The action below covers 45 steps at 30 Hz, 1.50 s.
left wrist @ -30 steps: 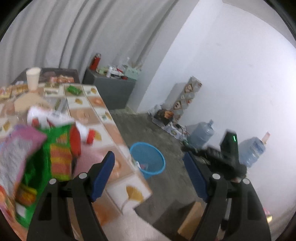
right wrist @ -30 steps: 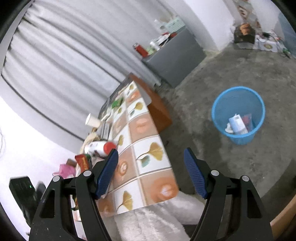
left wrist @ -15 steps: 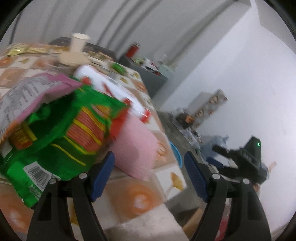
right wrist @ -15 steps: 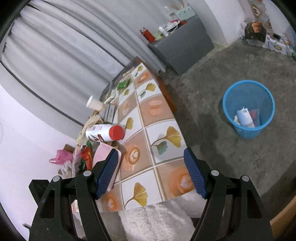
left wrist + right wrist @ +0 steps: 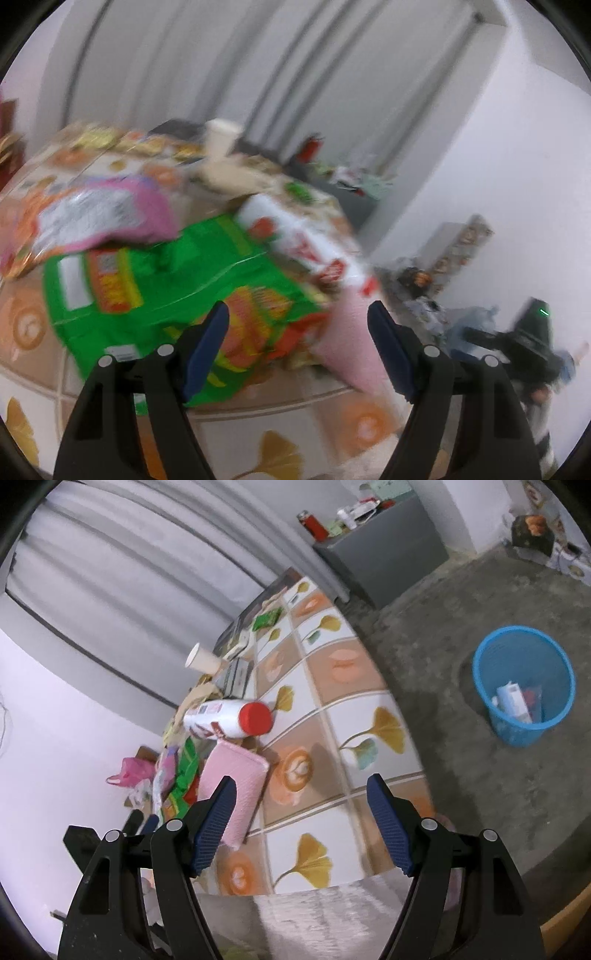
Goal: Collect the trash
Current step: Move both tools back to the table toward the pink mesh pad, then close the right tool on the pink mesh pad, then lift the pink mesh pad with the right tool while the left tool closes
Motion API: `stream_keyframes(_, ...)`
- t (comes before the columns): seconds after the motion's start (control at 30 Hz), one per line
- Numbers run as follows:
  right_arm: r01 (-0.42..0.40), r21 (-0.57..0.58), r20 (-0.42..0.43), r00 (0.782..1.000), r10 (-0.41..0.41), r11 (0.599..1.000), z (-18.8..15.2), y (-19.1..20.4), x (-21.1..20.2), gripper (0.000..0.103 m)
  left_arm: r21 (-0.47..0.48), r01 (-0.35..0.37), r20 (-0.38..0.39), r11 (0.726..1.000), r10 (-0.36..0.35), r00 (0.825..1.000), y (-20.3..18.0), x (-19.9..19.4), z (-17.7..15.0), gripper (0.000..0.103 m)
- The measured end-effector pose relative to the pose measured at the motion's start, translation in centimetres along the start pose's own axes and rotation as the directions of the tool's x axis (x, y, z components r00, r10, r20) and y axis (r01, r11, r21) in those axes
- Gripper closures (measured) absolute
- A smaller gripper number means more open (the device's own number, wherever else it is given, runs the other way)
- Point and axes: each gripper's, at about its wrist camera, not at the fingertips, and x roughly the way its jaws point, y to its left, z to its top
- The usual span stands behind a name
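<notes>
Left wrist view, fingers: the left gripper [image 5: 298, 345] is standing wide open with nothing between its fingers, hovering over the heap of trash
Left wrist view, trash: a green snack bag [image 5: 173, 291] is lying on the table [image 5: 258, 435] just ahead of the fingers; a pink wrapper [image 5: 88, 218] is lying across its far edge, a white bottle [image 5: 295, 236] with a red cap is lying on its side beside it, and a pink pouch [image 5: 351, 339] is sitting at the near right
Left wrist view, further back: a paper cup [image 5: 221, 142] is standing upright; all of it is looking blurred
Right wrist view, fingers: the right gripper [image 5: 300, 825] is also gaping wide and holding nothing, hanging over the tiled table [image 5: 351, 709]
Right wrist view, trash: the white bottle [image 5: 221, 720] is lying near the pink pouch [image 5: 232, 786], with the green snack bag [image 5: 184, 779] wedged beside the pouch
Right wrist view, bin: a blue bin [image 5: 524, 686] is standing on the floor [image 5: 461, 602], well apart from the table, with a few scraps lying inside
</notes>
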Motion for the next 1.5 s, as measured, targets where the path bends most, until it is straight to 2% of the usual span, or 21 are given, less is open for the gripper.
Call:
stream_keyframes(0.07, -0.027, -0.003, -0.029, 0.999, 0.027, 1.0, -0.1, 0.7, 0.9, 0.033, 0.045, 0.052, -0.015, 0.998, -0.051, 0.999, -1.5, 0.0, 0.1, 0.028)
stream_keyframes(0.2, -0.081, 0.011, -0.103, 0.991, 0.082, 0.997, -0.3, 2.0, 3.8, 0.033, 0.074, 0.101, -0.068, 0.992, -0.096, 0.993, -3.0, 1.9, 0.1, 0.028)
stream_keyframes(0.4, -0.122, 0.075, -0.175, 0.976, 0.134, 0.99, -0.4, 2.5, 7.4, 0.038, 0.07, 0.099, -0.186, 0.993, -0.085, 0.979, -3.8, 5.7, 0.4, 0.028)
stream_keyframes(0.53, -0.147, 0.118, -0.202, 0.965, 0.169, 0.982, -0.3, 2.3, 8.9, 0.045, 0.045, 0.118, -0.255, 0.992, -0.103, 0.961, -4.1, 7.9, 0.3, 0.028)
stream_keyframes(0.57, -0.152, 0.123, -0.204, 0.963, 0.175, 0.981, -0.3, 2.2, 8.9, 0.049, 0.048, 0.12, -0.265, 0.992, -0.103, 0.959, -4.2, 8.3, 0.1, 0.028)
stream_keyframes(0.7, -0.18, 0.132, -0.209, 0.956, 0.205, 0.975, 0.1, 2.2, 9.3, 0.05, 0.06, 0.127, -0.32, 0.99, -0.102, 0.942, -4.7, 9.5, -0.6, 0.028)
stream_keyframes(0.87, -0.214, 0.142, -0.218, 0.946, 0.241, 0.966, 0.0, 2.2, 9.4, 0.055, 0.034, 0.168, -0.354, 0.985, -0.145, 0.924, -4.9, 9.9, -1.3, 0.029)
stream_keyframes(1.1, -0.201, 0.142, -0.2, 0.953, 0.226, 0.969, -0.3, 0.8, 8.0, 0.069, 0.006, 0.224, -0.381, 0.975, -0.205, 0.902, -5.6, 9.8, -2.4, 0.029)
stream_keyframes(1.17, -0.201, 0.141, -0.193, 0.955, 0.226, 0.97, -0.4, 0.3, 7.5, 0.076, 0.007, 0.238, -0.389, 0.971, -0.217, 0.895, -6.0, 9.8, -2.8, 0.029)
stream_keyframes(1.33, -0.202, 0.137, -0.159, 0.962, 0.222, 0.97, -0.7, -1.0, 5.6, 0.084, 0.016, 0.278, -0.404, 0.96, -0.248, 0.88, -7.2, 9.8, -3.4, 0.029)
stream_keyframes(1.5, -0.223, 0.157, -0.133, 0.96, 0.245, 0.962, -0.6, -1.8, 4.6, 0.086, 0.033, 0.28, -0.404, 0.959, -0.244, 0.882, -7.7, 9.8, -3.5, 0.029)
